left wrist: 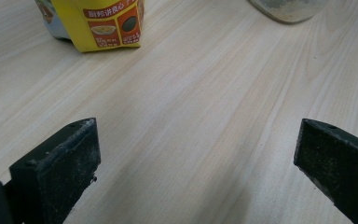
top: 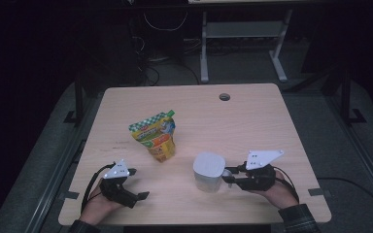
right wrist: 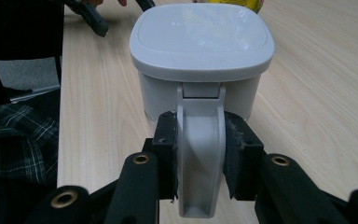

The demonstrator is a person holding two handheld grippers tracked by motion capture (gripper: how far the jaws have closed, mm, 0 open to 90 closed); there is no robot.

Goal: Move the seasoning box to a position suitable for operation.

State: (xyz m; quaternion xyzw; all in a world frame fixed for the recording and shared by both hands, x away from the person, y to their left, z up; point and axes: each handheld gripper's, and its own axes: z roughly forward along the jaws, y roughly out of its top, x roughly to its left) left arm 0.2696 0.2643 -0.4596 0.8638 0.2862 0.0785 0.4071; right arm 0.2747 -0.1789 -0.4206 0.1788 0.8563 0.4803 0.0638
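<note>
In the right gripper view, the nearest thing is the grey handle (right wrist: 200, 158) of a lidded white container (right wrist: 200, 56), and the right tongs (right wrist: 199, 156) pinch it from both sides, one black pad flat against each face of the handle. The container stands upright on the table (top: 252, 121), in the near right part of it, with its rounded-square lid (right wrist: 200, 32) seated all round.

The left tongs (top: 138, 183) rest low at the near left, spread wide with nothing between them; in the left gripper view only bare wood lies ahead of the pads.

Judging from this, the grip on the handle is done, but nothing further shows as finished: the lid is on and the container sits flat on the table. A colourful spouted refill pouch (top: 156, 136) stands untouched behind and left of the container, well apart from it, so opening or filling, if that is the aim, is all still to do.

The container's long axis runs vertically, mouth and lid up. Its handle sticks out level from the side wall toward the person's right hand (top: 277, 191), so the handle-to-body line runs roughly across the table, body toward the centre. The pouch leans slightly, its green cap at the top pointing up and away.
</note>
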